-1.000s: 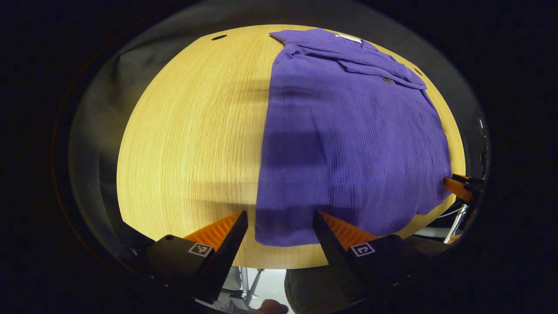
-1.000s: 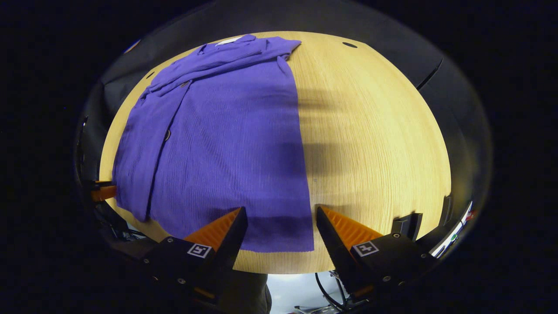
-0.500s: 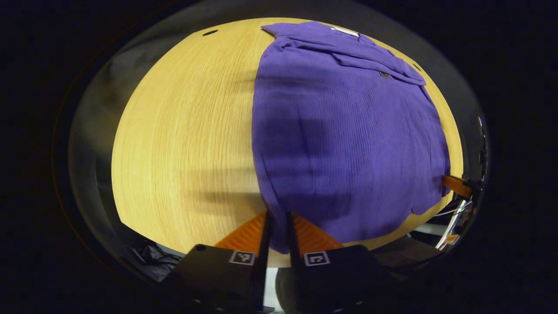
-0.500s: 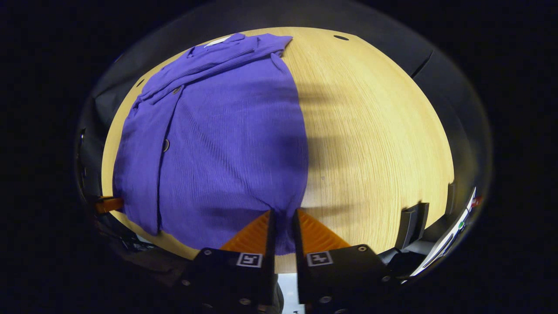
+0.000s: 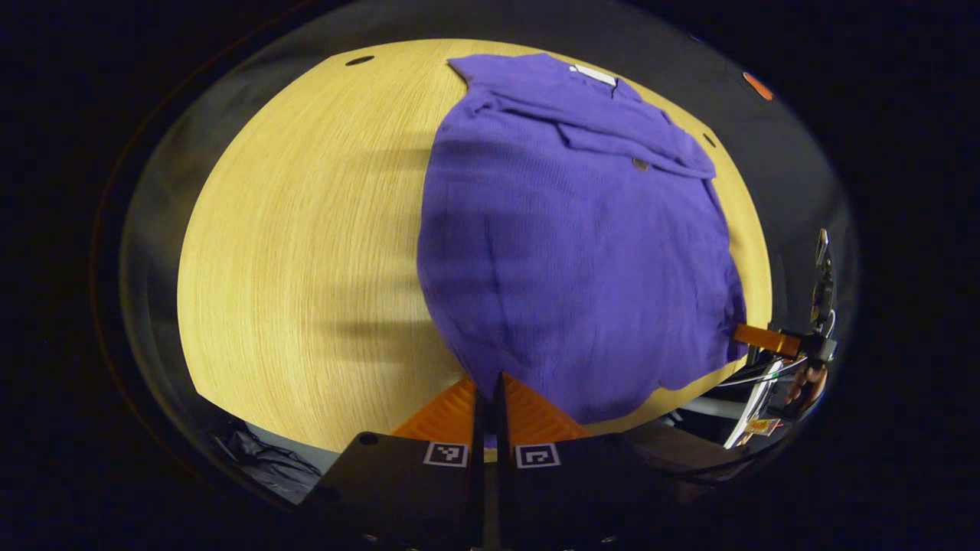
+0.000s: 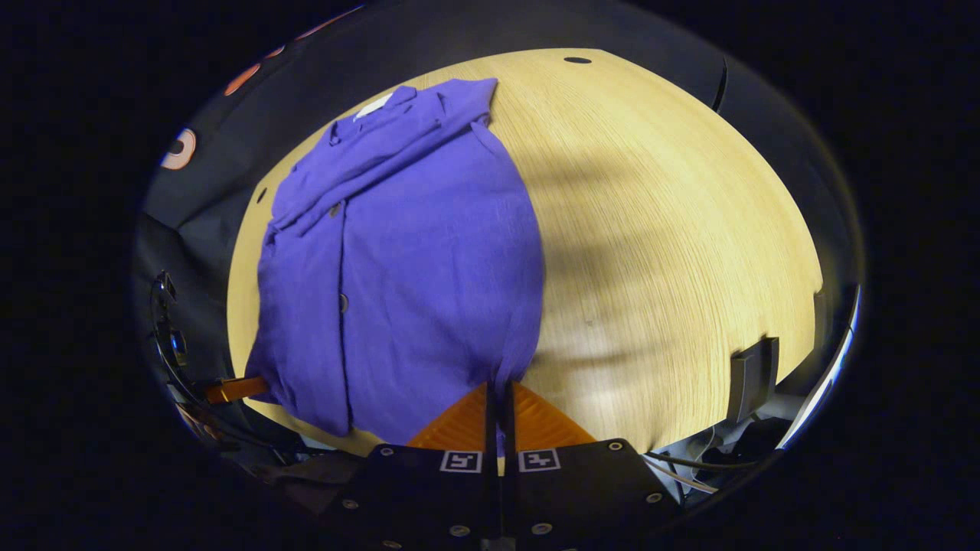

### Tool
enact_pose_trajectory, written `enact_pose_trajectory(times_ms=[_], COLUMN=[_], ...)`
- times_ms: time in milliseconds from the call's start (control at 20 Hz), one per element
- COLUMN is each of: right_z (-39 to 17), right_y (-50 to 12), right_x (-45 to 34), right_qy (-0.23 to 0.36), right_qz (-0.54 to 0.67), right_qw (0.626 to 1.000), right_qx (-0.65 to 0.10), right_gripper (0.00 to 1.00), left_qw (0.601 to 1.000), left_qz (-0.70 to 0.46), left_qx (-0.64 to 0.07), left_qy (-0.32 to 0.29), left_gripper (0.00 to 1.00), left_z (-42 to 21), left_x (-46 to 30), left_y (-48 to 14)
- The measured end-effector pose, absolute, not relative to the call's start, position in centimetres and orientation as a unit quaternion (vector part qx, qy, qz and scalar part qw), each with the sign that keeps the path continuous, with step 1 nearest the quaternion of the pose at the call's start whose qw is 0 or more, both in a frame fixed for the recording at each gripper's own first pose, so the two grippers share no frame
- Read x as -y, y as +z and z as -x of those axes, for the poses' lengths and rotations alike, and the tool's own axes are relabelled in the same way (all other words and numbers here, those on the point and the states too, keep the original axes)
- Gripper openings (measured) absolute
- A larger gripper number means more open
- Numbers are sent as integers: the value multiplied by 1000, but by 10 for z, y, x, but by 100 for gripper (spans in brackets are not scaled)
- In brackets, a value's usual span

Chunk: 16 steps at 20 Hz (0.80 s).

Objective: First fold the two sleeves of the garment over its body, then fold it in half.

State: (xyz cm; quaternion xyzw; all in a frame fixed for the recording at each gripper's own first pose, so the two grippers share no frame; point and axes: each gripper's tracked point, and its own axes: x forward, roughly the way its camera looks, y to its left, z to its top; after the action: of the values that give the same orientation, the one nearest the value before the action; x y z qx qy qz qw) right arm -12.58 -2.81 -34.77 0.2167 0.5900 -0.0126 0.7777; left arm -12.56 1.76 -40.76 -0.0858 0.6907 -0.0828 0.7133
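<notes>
We have both hem corners pinched. The left gripper [image 5: 488, 380] is closed tight on the near left corner of the purple garment [image 5: 582, 252], and the right gripper [image 6: 499, 389] is clamped on the other near corner, cloth squeezed between the fingers in each case. The garment lies on the wooden table [image 5: 306, 229], collar at the far end, sleeves apparently folded in over the body — so we judge the fold in half is starting.

What could go wrong? Each pinch holds only a thin bit of knit, so a quick pull could let a corner slip out. If our hands rise unevenly, the hem will skew and the halves won't line up. The folded sleeves lie loose on top — drag the cloth instead of lifting it and they could slide out.

The left gripper view shows us the right gripper at the far corner of the hem, with fingers of the hand [image 5: 804, 383] holding it. The right gripper view gives us more buttons [image 6: 344, 304] down the overlapping front panel, plus a dark bracket [image 6: 752, 375] at the table's edge.
</notes>
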Motion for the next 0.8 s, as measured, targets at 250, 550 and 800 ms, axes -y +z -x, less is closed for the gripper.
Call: enact_pose_trajectory(times_ms=[250,550,800], right_z=[90,35,-9], right_y=[-299,-245,-215], right_x=[22,12,8], right_qy=[-2,0,-23], right_qz=[-223,-212,-202], right_qw=[805,835,854], right_qx=[-549,-507,-478], right_gripper=[2,2,2], left_qw=[736,751,758], left_qz=[78,66,45], left_qx=[-663,-642,-627], left_qy=[-111,-139,-174], left_gripper=[8,8,9], left_z=[82,18,-30], left_x=[-13,-16,-18], left_y=[-373,-346,-323])
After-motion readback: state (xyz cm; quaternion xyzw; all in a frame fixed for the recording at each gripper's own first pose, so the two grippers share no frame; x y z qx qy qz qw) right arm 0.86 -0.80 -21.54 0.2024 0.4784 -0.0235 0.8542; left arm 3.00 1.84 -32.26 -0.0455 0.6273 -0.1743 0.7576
